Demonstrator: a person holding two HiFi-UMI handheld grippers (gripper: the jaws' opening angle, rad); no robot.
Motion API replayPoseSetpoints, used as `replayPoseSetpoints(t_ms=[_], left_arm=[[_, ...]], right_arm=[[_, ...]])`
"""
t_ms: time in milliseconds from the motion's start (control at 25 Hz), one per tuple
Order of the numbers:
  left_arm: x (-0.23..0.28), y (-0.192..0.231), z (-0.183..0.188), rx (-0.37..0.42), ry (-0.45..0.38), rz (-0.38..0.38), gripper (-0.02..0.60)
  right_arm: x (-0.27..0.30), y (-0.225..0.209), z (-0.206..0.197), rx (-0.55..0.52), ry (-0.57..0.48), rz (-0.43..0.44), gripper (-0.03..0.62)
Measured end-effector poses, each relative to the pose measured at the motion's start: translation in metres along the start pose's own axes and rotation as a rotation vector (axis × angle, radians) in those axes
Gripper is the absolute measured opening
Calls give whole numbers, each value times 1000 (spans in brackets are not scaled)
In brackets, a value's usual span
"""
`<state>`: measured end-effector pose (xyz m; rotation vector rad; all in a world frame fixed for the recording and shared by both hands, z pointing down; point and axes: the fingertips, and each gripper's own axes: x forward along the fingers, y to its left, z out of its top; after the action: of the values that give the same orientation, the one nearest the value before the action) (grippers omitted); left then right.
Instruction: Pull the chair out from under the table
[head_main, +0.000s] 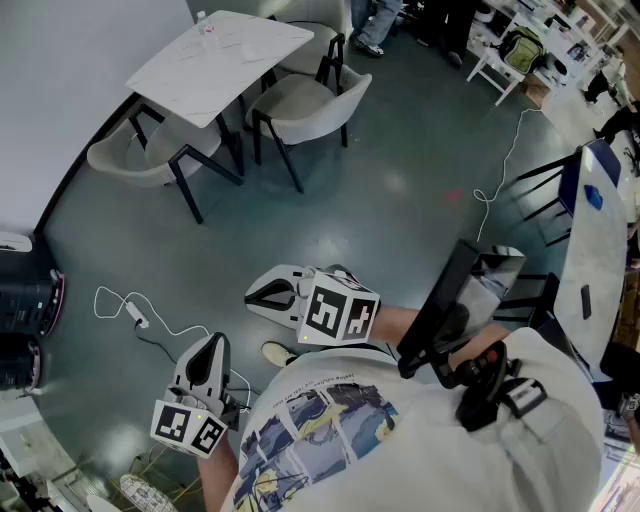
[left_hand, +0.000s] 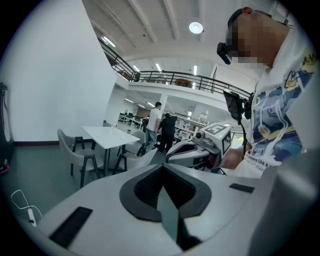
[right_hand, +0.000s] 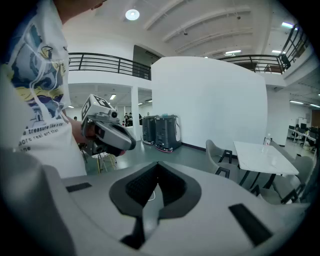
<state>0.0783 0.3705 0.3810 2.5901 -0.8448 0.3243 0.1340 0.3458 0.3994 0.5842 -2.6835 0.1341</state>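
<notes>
My left gripper (head_main: 212, 345): its two jaws are pressed together and there is nothing between them. I hold it low at my left side. Its tip points a little down, out over the floor.
My right gripper (head_main: 252, 296): its jaws are together too, and it holds nothing. I hold it in front of my belly. It is near the left one but does not touch it.
Table (head_main: 225, 55): it is white, with a square top and black legs. It stands by the white wall, well apart from both my grippers.
Left chair (head_main: 125, 155): a grey chair with a round back and black legs. Its seat is tucked partly under the table's edge.
Right chair (head_main: 310, 100): the same kind of chair, at the other side of the table. Its seat sits close up to the table.
Back chair (head_main: 312, 35): a third grey chair behind the table, mostly hidden.
Touching: neither gripper touches a chair or the table.
Bottle (right_hand: 268, 139): small and clear. It stands on the table top near a corner.
Floor (head_main: 400, 180): dark and shiny.
Cable (head_main: 140, 318): white. It lies in loops on the floor near my left gripper.
Machines (head_main: 25, 305): two dark ones by the wall, off to my left.
People (left_hand: 161, 131): they stand far away in the hall.
</notes>
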Motion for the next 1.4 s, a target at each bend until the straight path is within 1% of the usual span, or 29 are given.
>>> replayPoseSetpoints(t_ms=[240, 400, 600, 720, 760, 920, 960, 1080, 1160, 1280, 1320, 1400], left_arm=[[12, -25, -6, 2, 10, 22, 9], [15, -33, -9, -9, 8, 42, 9], [16, -24, -20, -43, 6, 66, 9], [19, -7, -20, -42, 4, 66, 9], [20, 1, -17, -36, 3, 62, 9], [25, 47, 3, -10, -13, 42, 11], [25, 61, 9, -5, -19, 28, 11], [23, 105, 29, 8, -42, -10, 11], [18, 134, 41, 18, -49, -13, 11], [4, 180, 53, 40, -45, -4, 12], [-1, 196, 55, 36, -45, -2, 12], [-9, 225, 61, -3, -52, -12, 17]], right_arm=[[-31, -2, -17, 10, -2, -4, 11], [-40, -1, -25, 9, -4, 0, 12], [-31, 2, -36, 22, 4, 32, 14], [-23, -3, -33, 44, -30, 27, 17], [-19, -8, -30, 48, -40, 13, 23], [12, -39, -8, 50, -52, -27, 112], [22, -48, -1, 55, -50, -41, 121], [54, -72, 24, 45, -37, -94, 126], [75, -88, 39, 30, -21, -127, 126], [113, -107, 55, 32, -25, -171, 127], [126, -111, 61, 31, -24, -175, 127], [151, -118, 73, 26, -28, -177, 127]])
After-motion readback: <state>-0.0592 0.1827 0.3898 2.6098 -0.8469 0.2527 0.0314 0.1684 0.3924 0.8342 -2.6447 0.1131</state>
